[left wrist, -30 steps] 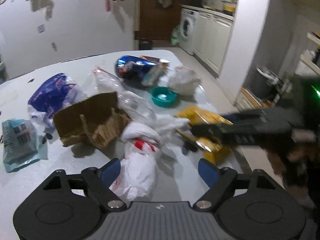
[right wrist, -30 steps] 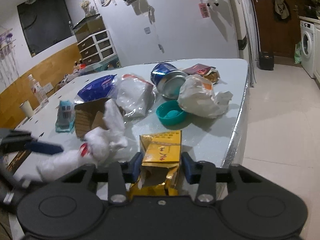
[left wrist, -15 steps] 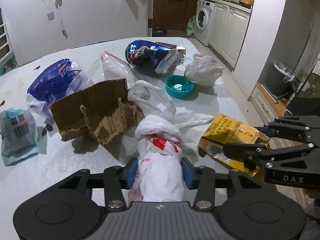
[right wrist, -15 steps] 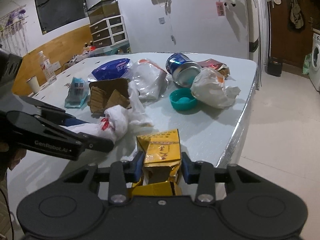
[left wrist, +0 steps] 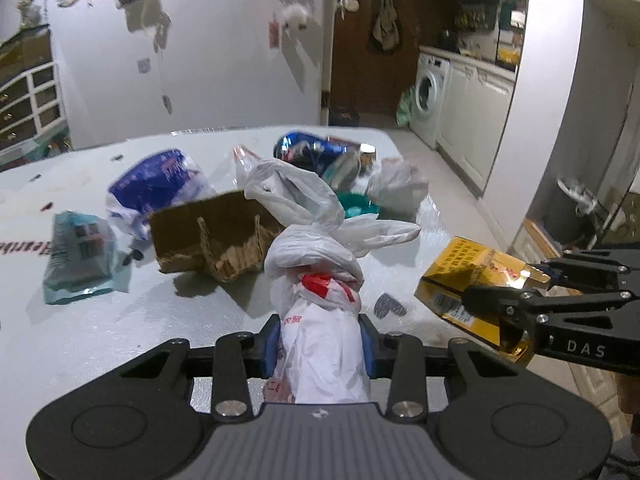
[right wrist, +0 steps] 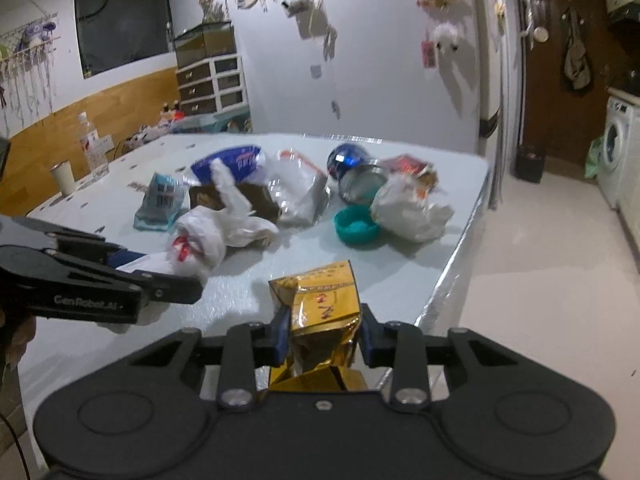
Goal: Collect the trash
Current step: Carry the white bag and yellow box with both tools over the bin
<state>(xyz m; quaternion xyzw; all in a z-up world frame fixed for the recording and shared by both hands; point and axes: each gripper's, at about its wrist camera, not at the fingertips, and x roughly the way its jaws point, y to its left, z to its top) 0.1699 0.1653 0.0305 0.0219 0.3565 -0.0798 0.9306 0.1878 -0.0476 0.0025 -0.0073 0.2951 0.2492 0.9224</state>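
right gripper (right wrist: 322, 338) closing, pads pressing crumpled gold packet (right wrist: 324, 312) at 6 o'clock | left gripper (right wrist: 160, 276) entering from 9 o'clock, gripping white plastic bag (right wrist: 204, 236) | teal lid (right wrist: 356, 225) lying at 12 o'clock of packet on table (right wrist: 420, 272)

The left gripper (left wrist: 320, 344) tilts downward, its blue-padded jaws closing on a knotted white plastic bag (left wrist: 320, 320); the right gripper (right wrist: 322, 334) (to its right, also angled down) is closing on a crumpled gold foil carton (right wrist: 320, 320).
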